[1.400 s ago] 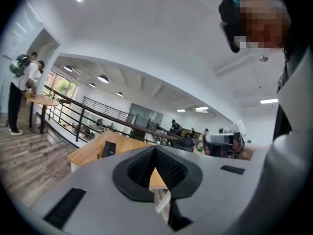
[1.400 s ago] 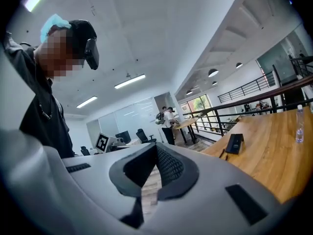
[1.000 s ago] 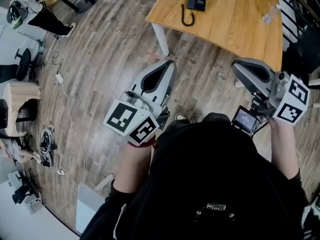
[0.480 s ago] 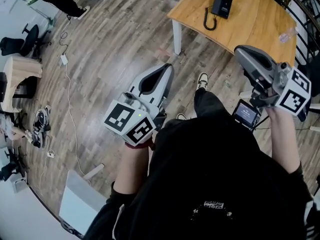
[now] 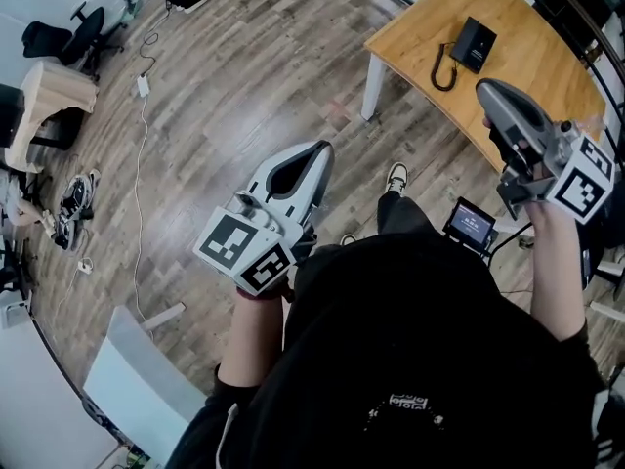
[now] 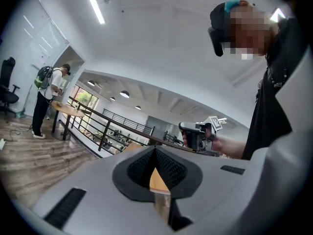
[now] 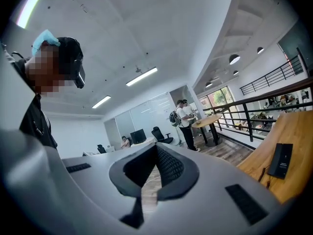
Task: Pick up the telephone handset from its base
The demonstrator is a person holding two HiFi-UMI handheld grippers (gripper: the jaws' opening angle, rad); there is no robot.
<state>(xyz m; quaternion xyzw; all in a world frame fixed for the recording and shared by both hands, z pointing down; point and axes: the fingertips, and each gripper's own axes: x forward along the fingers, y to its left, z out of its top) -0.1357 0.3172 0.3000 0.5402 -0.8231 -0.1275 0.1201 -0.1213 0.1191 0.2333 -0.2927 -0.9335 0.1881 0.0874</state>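
**While the telephone [image 5: 476, 44] sits on the tabletop [image 5: 532, 71], both grippers are empty**

The black telephone lies near the wooden tabletop's corner, its handset [image 5: 470, 41] seemingly in place. The left gripper [image 5: 322, 150] hangs over the floor [image 5: 244, 86] and the right gripper [image 5: 490, 90] by the tabletop's edge. Both have fingers pressed together.

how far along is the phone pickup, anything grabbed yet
Done: nothing yet. The telephone lies on the wooden table, its handset apparently on the base and its cord curled beside it.
In hand: nothing. The left gripper and right gripper are both shut, empty and apart from the telephone.
Left: reach the telephone, open a gripper, close on the handset and lift it off.
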